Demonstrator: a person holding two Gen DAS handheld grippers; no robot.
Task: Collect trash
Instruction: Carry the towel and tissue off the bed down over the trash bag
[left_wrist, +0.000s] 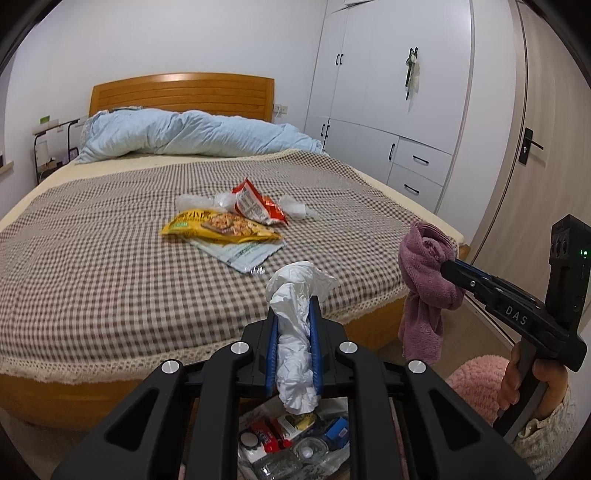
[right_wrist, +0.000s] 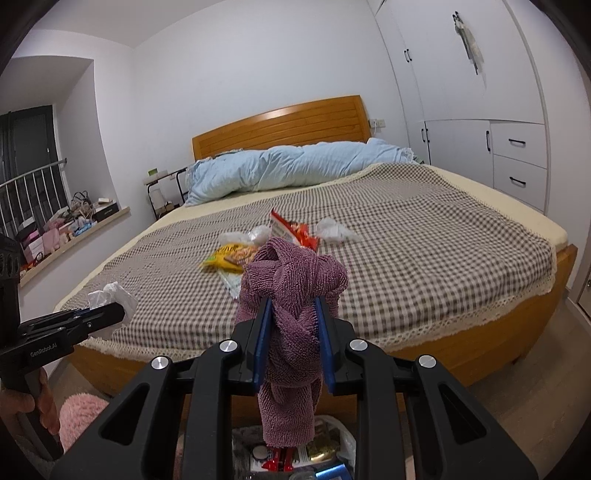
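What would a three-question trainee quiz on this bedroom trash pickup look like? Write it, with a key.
1. True or false: the left gripper is shut on the purple towel.
2. Which wrapper on the bed lies nearest the headboard? A) yellow snack bag B) red wrapper C) silver pouch
3. Fill in: the trash bag sits directly ____ both grippers.

Key: 1 false, it holds white crumpled paper; the right gripper holds the towel. 2 B. 3 below.

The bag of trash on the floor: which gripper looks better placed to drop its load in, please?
Probably the left gripper: its crumpled white tissue hangs right over the open trash bag, while the right gripper holds a purple towel, hardly trash.
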